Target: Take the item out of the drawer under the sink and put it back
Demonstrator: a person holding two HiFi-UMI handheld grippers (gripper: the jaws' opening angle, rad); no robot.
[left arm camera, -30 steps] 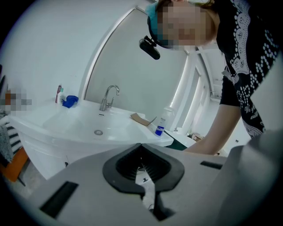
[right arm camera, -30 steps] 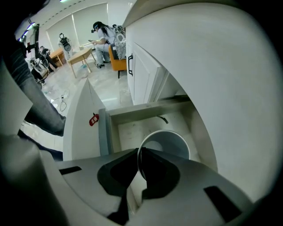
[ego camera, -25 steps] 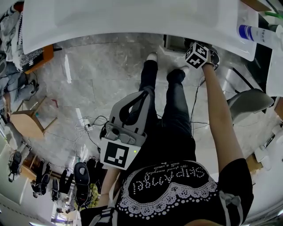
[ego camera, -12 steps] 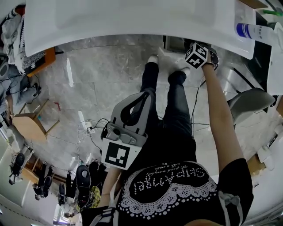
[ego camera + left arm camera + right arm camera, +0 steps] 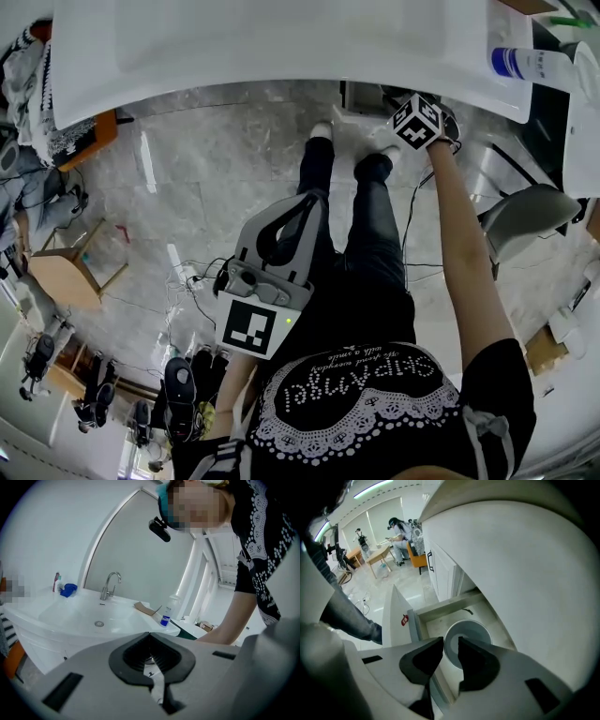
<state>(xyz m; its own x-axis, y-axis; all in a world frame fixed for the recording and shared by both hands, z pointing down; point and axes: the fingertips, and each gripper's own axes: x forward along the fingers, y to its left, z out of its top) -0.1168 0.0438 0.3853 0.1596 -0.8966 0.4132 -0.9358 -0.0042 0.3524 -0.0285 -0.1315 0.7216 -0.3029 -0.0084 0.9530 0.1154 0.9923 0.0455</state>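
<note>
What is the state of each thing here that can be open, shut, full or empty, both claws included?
Drawer: open.
Bowl: upright inside the drawer, looks empty.
Right claw: open; its jaws have just been opening, the bowl's rim shows in the gap, not gripped.
Left claw: shut, nothing held.
Faucet: off, no water seen.
Bottle: upright.

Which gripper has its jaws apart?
The right gripper: its jaws have just been opening, gripping nothing, above the grey bowl in the drawer. The left gripper is shut.
</note>
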